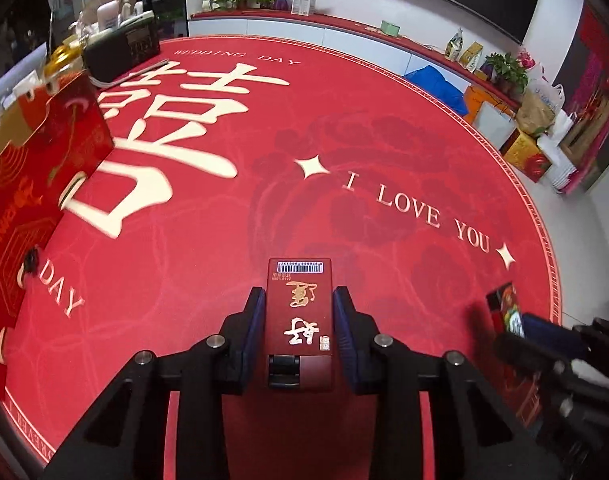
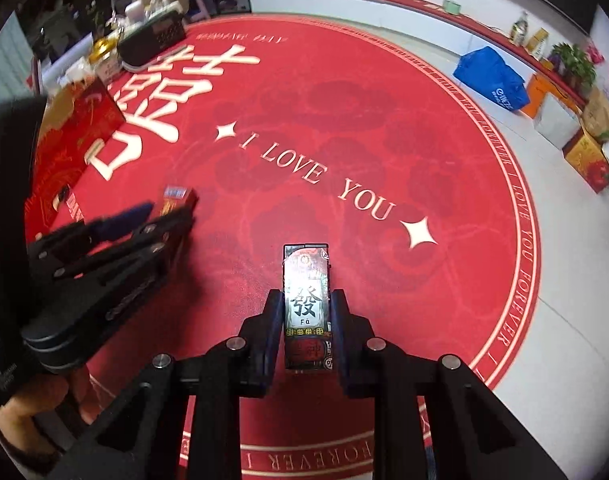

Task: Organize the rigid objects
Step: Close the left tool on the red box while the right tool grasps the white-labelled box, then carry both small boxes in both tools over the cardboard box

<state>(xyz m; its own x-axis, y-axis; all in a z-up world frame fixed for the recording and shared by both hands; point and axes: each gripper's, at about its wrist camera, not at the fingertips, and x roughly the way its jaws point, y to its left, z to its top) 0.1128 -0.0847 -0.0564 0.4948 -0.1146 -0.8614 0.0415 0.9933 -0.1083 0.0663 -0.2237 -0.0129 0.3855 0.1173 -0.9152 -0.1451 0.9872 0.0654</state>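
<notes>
Between each tool's pads, a small box (both over the red mat)

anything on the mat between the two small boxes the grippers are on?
Nothing: in the right wrist view, bare red mat runs from the dark box in the right gripper to the red box at the left gripper.

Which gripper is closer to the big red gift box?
Left. The left gripper, fingers around a small red box, sits nearer the big red gift box. The right gripper, gripping a dark box, is farther off.
</notes>
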